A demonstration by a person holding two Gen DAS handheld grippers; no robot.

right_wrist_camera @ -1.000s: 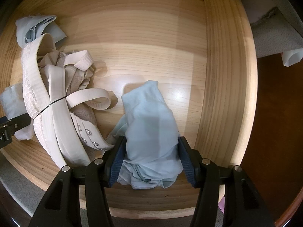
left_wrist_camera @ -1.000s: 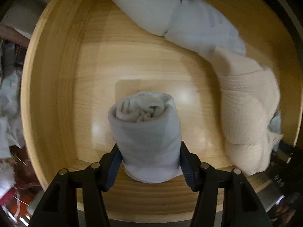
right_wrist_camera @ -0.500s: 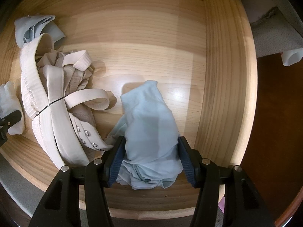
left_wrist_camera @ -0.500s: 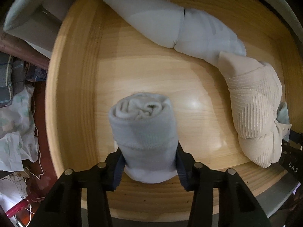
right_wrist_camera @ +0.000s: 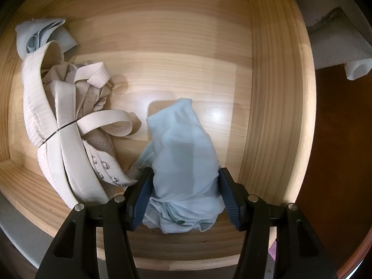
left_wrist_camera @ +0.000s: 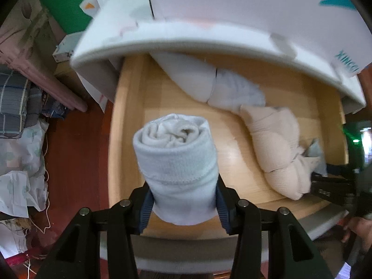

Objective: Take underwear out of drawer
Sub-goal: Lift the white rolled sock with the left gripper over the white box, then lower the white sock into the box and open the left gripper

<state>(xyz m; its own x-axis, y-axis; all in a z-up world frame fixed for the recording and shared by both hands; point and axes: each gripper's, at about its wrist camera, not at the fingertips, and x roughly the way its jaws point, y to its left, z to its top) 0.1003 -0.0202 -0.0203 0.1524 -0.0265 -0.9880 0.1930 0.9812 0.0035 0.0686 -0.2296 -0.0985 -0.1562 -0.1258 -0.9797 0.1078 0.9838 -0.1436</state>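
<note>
Wooden drawer [right_wrist_camera: 274, 107]; left tongs [left_wrist_camera: 183, 205] clamping rolled grey-white underwear [left_wrist_camera: 176, 160], right tongs [right_wrist_camera: 184, 200] clamping pale-blue bundle [right_wrist_camera: 183, 162].

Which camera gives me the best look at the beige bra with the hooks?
The right wrist view: the beige bra lies unobstructed on the drawer floor, straps and hooks clear. The left wrist view shows only a blurred beige bundle.

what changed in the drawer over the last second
The left gripper closed on the rolled pale-blue underwear and lifted it off the drawer floor. The right gripper stayed put, still clamped on the light-blue garment; the beige bra has not moved.
</note>
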